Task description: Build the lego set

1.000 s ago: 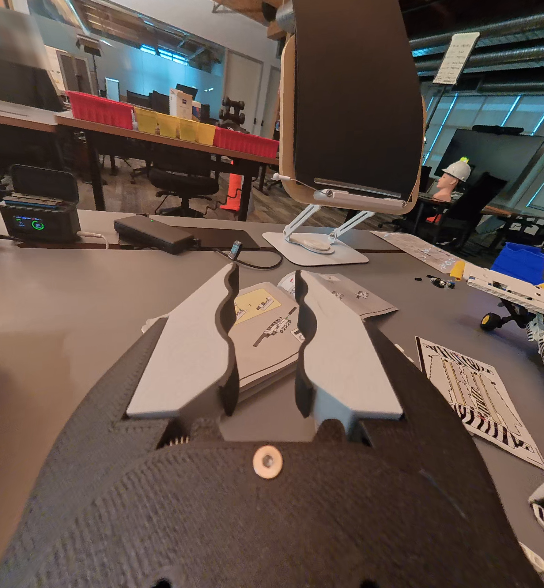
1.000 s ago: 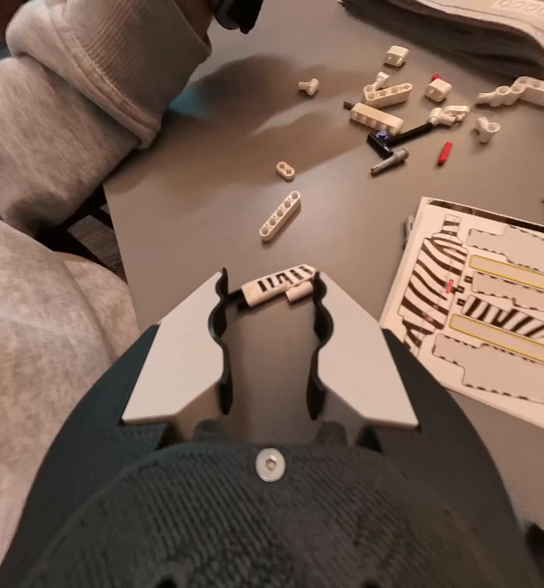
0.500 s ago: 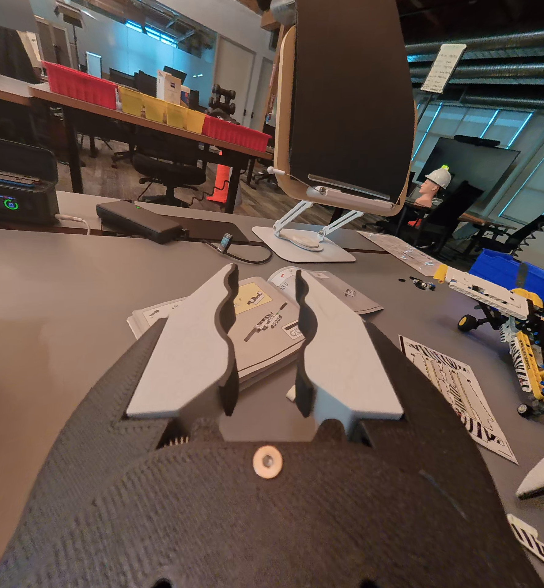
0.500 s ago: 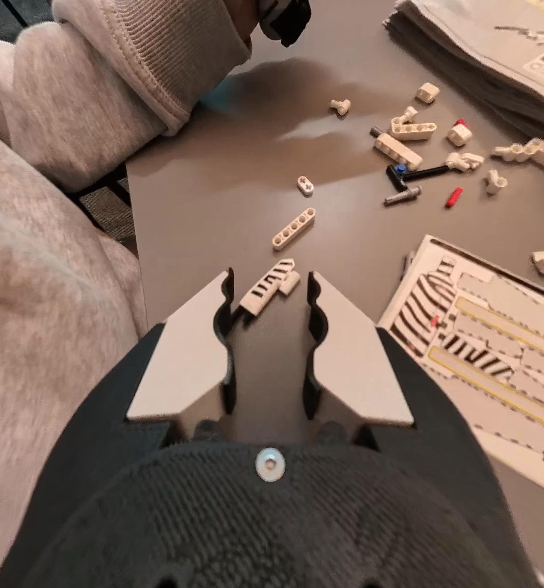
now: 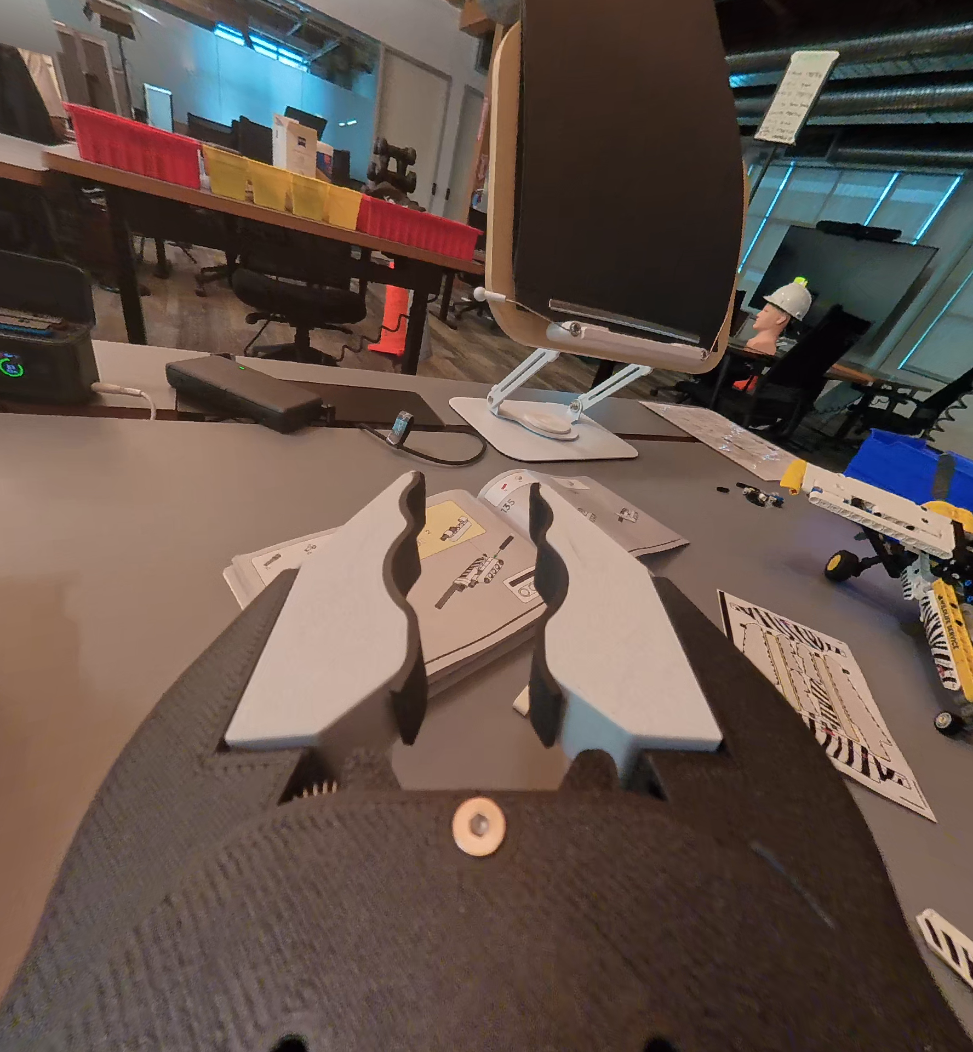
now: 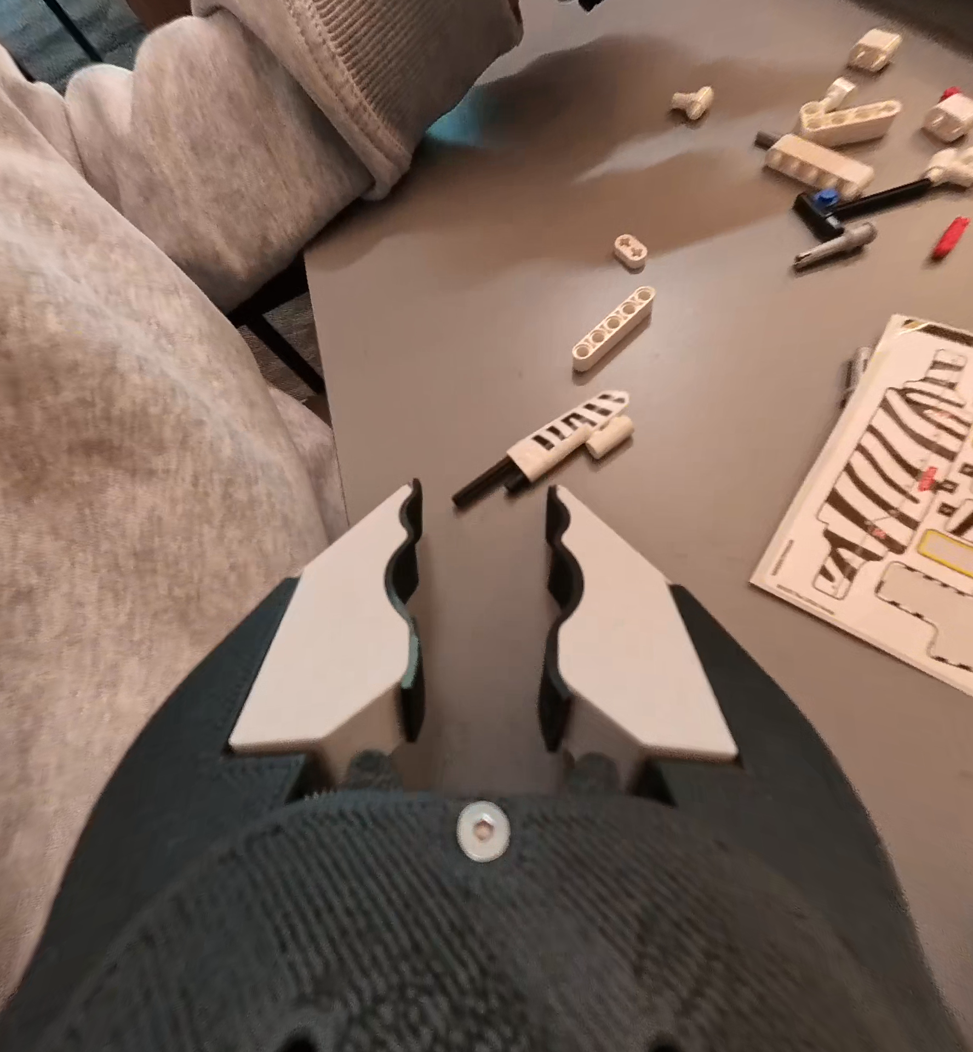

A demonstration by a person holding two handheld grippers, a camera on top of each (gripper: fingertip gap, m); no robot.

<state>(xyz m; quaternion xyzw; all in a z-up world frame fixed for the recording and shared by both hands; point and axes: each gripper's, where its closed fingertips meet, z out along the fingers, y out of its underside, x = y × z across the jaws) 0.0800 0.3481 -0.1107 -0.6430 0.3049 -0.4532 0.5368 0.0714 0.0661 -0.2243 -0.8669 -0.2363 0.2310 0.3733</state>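
Observation:
My right gripper point(image 6: 481, 492) is open and empty, just short of a zebra-striped white piece on a black axle point(image 6: 564, 438) lying on the grey table point(image 6: 473, 284). A white five-hole beam point(image 6: 614, 329) lies beyond it, and several loose white, black and red pieces point(image 6: 826, 159) lie farther off. My left gripper point(image 5: 473, 484) is open and empty above the open instruction booklet point(image 5: 473, 575). The half-built yellow and zebra-striped vehicle point(image 5: 951, 603) stands at the right in the left wrist view.
A zebra sticker sheet point(image 6: 900, 506) lies right of my right gripper and also shows in the left wrist view point(image 5: 814, 689). A person's grey sleeve point(image 6: 245, 142) hangs over the table edge at the left. A tablet stand point(image 5: 541, 427), a power bank point(image 5: 239, 393) and a blue bin point(image 5: 928, 472) stand at the back. Spacing between my two grippers at the tips: around 30 cm.
My right gripper has pulled back from the striped piece, which left the jaws and now lies ahead of them with its black axle showing. The left gripper shifted slightly.

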